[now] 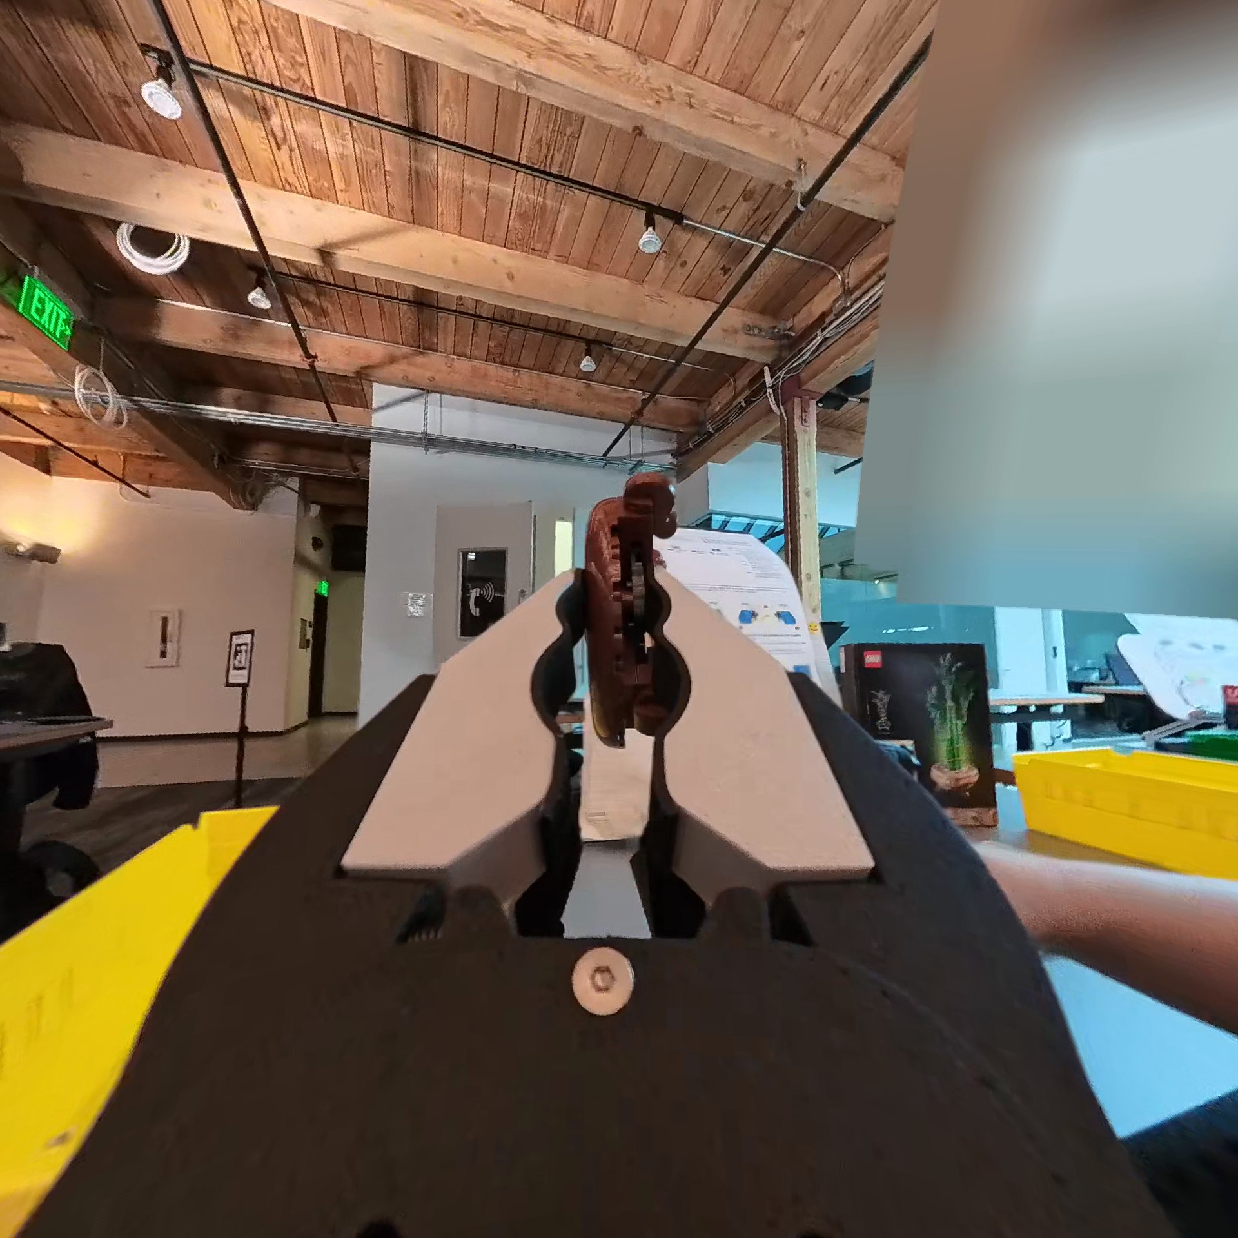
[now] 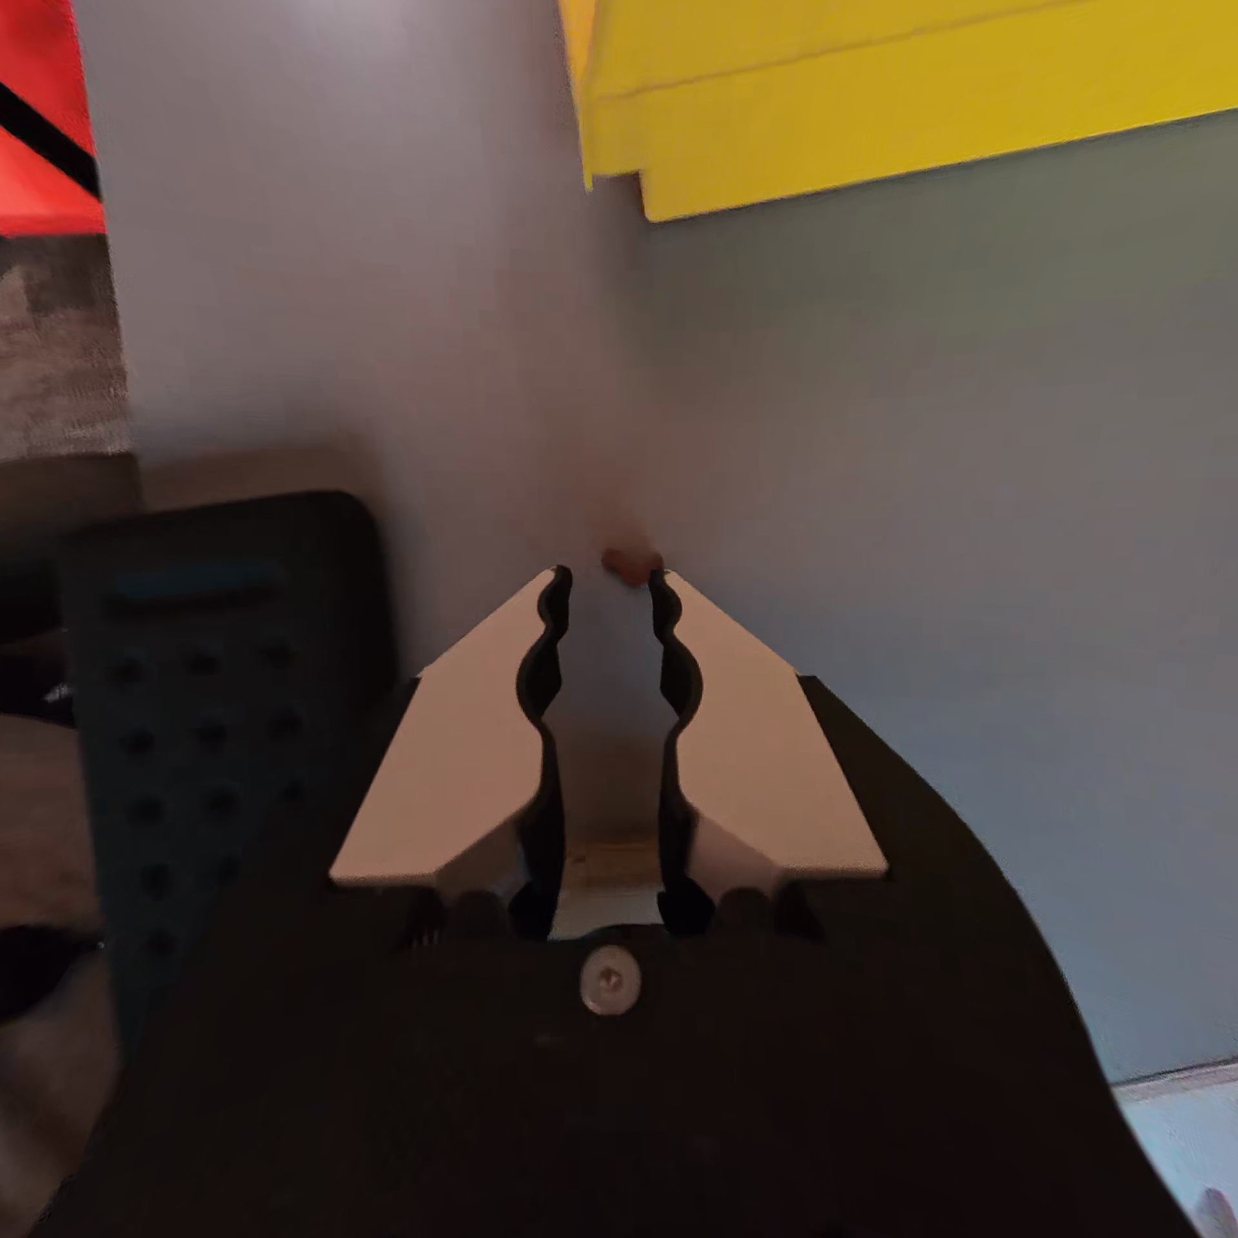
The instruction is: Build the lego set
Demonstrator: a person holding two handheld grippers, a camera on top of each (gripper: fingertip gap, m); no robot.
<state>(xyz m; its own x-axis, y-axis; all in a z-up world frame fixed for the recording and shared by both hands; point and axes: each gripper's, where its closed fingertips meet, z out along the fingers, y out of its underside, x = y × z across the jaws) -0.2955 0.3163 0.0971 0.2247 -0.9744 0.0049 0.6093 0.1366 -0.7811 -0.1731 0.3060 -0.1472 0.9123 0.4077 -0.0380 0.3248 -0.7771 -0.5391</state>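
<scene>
Left gripper [image 1: 613, 589]: nearest the lens in the left wrist view; raised and aimed level into the room; fingers clamped on the brown assembly.
Brown assembly [image 1: 620, 616]: reddish-brown lego build with dark parts, held on edge between the fingers; long axis upright, rounded top end above the fingertips, lower end down in the gap; thin side turned to the camera.
Instruction sheet [image 1: 737, 603]: white printed paper, directly behind the assembly and to its right, curling over at the top.
Box [image 1: 918, 723]: dark lego box with a green plant picture, right of the assembly, standing upright on the table.
Yellow tray [image 1: 1125, 804]: right of the box, farther from the assembly; a second yellow bin [image 1: 100, 971] lies lower left of the assembly, beside the gripper body.
Forearm [image 1: 1105, 918]: a person's, lower right of the assembly.
Right gripper [image 2: 609, 573]: pointed down at the grey table [image 2: 938, 536]; fingers apart, nothing between them.
Small brown piece [image 2: 630, 566]: on the table, just at the right gripper's tips, touching or nearly touching the right-hand one; blurred, shape and direction unclear.
Yellow tray [image 2: 904, 100]: beyond the small piece, upper right.
</scene>
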